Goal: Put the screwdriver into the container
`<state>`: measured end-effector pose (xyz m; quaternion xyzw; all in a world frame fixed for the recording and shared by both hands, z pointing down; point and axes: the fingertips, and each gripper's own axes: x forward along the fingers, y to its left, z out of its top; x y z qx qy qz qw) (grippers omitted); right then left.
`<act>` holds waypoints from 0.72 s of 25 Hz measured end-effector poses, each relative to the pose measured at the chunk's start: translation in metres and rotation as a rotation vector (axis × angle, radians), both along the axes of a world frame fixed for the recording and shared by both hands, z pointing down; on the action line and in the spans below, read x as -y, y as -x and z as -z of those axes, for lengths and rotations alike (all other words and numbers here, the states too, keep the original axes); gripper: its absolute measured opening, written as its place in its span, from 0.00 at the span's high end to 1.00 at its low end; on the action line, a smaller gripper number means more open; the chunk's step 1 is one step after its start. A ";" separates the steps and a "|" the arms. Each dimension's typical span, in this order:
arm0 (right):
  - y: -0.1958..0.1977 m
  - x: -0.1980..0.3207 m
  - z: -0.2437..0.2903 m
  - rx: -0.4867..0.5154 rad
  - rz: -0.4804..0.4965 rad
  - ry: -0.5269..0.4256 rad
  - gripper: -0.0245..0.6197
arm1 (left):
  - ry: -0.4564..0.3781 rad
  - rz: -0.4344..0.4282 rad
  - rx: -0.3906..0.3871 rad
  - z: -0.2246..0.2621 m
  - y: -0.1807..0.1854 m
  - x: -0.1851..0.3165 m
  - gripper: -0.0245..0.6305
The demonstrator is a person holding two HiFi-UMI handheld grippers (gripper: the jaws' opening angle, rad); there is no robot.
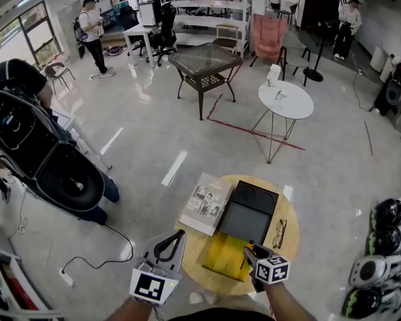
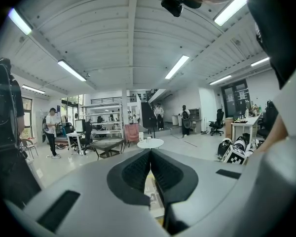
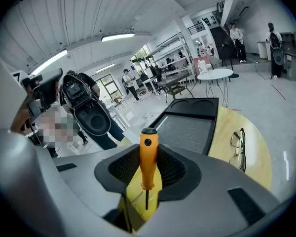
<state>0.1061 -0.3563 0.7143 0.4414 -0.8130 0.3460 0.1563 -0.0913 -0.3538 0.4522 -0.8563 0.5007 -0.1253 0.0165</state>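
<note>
Right tool (image 3: pixel 148 168) was clenched on the screwdriver (image 3: pixel 148 154). Its ribbed pads gripped the orange handle on both sides. The handle end pointed away from me and the thin dark shaft ran back toward the camera.

From my head view, the right tool (image 1: pixel 252 251) hung over the near edge of the round wooden counter (image 1: pixel 293 225). It was above a yellow item (image 1: pixel 224 256), a folded cloth or a bag; I could not tell which.

The container (image 1: pixel 250 209), a black tray, lay just past the yellow item and looked to be touching it. I noted two round hollows at the far end of the container (image 3: pixel 187 127). The screwdriver was short of the container and not in it.

Left tool (image 2: pixel 150 154) was closed with its jaws pressed together and nothing between them. It sat at the near left edge of the counter (image 3: pixel 256 152), beside the yellow item, and pointed out across the room. A sliver of the book (image 2: pixel 153 196) showed below its jaws.

The left tool (image 1: pixel 176 238) was just short of the book (image 1: pixel 206 202), which lay along the left side of the container. The glasses (image 1: pixel 279 234) lay on bare wood to the right of the container, lenses folded flat. In the right gripper view the glasses (image 3: pixel 238 147) were well clear of the jaws.
</note>
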 end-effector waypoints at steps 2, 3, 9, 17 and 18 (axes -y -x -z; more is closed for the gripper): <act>0.000 -0.001 -0.012 -0.008 0.003 0.026 0.77 | 0.000 0.008 0.000 0.000 0.003 0.000 0.94; 0.000 -0.001 -0.016 -0.007 0.002 0.039 0.77 | 0.000 0.011 0.002 0.000 0.005 0.000 0.94; 0.001 -0.001 -0.042 0.029 -0.012 0.119 0.77 | 0.010 0.033 0.003 -0.003 0.012 0.002 0.94; 0.009 0.007 -0.058 0.029 -0.017 0.187 0.77 | 0.014 0.056 0.011 0.000 0.022 0.002 0.94; 0.010 0.008 -0.060 0.032 -0.017 0.192 0.77 | 0.013 0.060 0.012 0.002 0.023 0.002 0.94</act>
